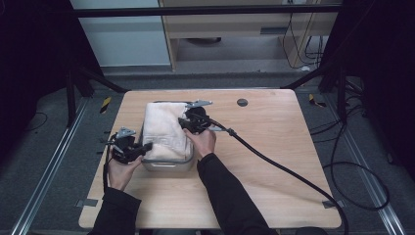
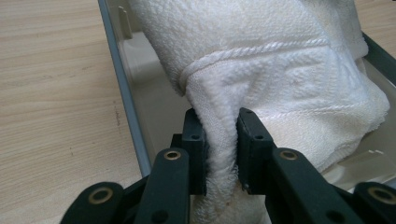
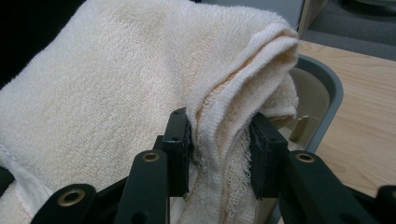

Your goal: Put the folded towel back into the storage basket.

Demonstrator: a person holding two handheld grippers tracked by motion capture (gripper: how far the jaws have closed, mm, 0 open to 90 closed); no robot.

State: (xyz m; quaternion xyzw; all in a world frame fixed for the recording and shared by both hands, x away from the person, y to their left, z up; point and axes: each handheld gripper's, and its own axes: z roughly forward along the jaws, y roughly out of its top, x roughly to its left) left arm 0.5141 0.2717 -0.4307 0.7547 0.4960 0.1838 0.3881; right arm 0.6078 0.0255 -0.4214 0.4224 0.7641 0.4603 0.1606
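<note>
- Pinching a fold of the white terry towel (image 2: pixel 280 79), the left gripper (image 2: pixel 218 140) is closing its two black jaws on the cloth near the towel's woven border band, with fabric bulging out between the pads.
- Gripping a bunched hem of the same towel (image 3: pixel 107 88), the right gripper (image 3: pixel 222 140) is holding several layers of folded edge between its jaws, loose threads showing along the hem.
- Seen from the high view, the left gripper (image 1: pixel 128 147) is reaching toward the near left edge of the towel (image 1: pixel 164 128), and the right gripper (image 1: pixel 195 121) is working at the towel's right side, farther from the person.
- The person's left hand (image 1: pixel 120 171) and right hand (image 1: pixel 201 143) are wrapping around the gripper bodies, dark sleeves coming in from the bottom of the high view.
- The towel is sitting in and over a grey plastic bin (image 1: pixel 169 164), covering most of its opening and rising above the rim; the bin's grey rim (image 2: pixel 122 88) is showing beside the towel in the left gripper view, and its rounded corner (image 3: pixel 327 88) in the right gripper view.
- The bin is resting on a light wooden table (image 1: pixel 274 147), left of the middle.
- A thick black cable (image 1: pixel 284 169) is trailing from the right gripper across the table toward its near right corner.
- A small dark round disc (image 1: pixel 242 102) is lying on the table near the far edge, well apart from the bin.
</note>
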